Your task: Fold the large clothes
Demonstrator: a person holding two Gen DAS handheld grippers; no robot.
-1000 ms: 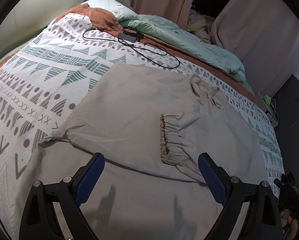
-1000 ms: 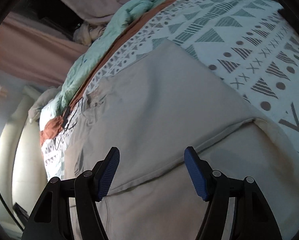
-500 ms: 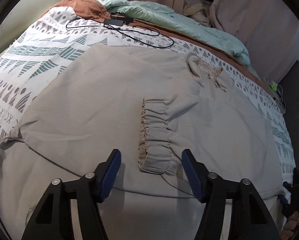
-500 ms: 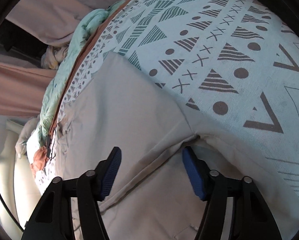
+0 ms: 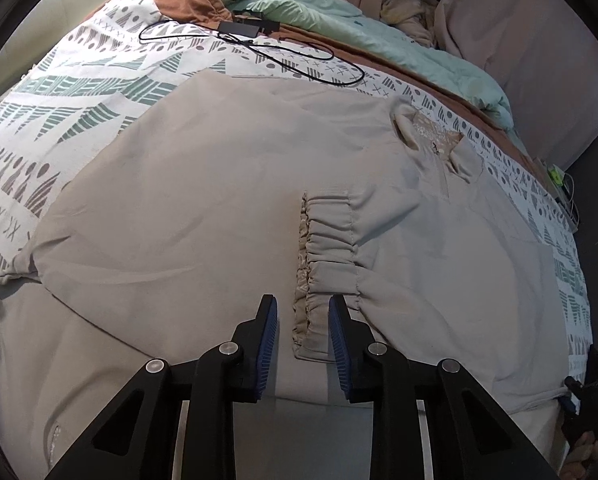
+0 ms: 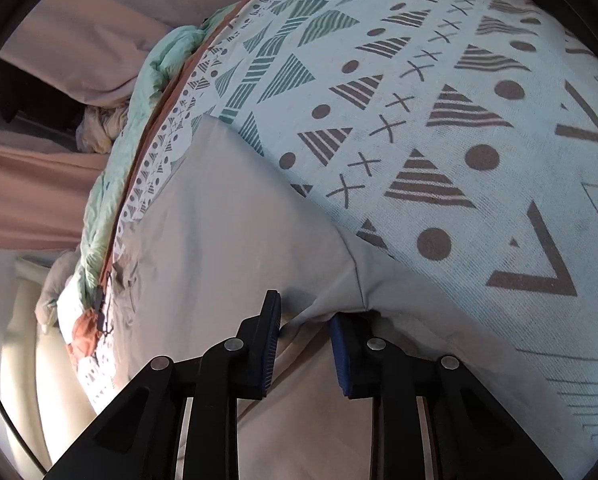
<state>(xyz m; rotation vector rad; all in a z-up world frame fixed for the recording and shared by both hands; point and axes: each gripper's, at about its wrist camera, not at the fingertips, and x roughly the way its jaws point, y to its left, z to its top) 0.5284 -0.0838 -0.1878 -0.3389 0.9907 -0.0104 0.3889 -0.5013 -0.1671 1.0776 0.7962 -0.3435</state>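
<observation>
A large beige garment (image 5: 219,184) lies spread flat on the patterned bed cover, one sleeve folded across its middle. The sleeve's gathered cuff (image 5: 327,256) lies just ahead of my left gripper (image 5: 303,320), whose jaws stand narrowly apart around the cuff's near end. In the right wrist view the same garment (image 6: 227,240) fills the lower left. My right gripper (image 6: 304,316) has its jaws narrowly apart around a raised fold at the garment's armpit corner (image 6: 351,288); whether it pinches the cloth is unclear.
The bed cover (image 5: 59,92) has a grey and green triangle pattern. A black charger with a looped cable (image 5: 251,36) lies at the far side. A mint duvet (image 5: 379,40) is bunched along the back. The right gripper shows at the left wrist view's right edge (image 5: 591,392).
Both grippers moved forward and down to the garment and narrowed their jaws. The left came to the cuff, the right to the armpit corner, where cloth now bunches between its fingers.
</observation>
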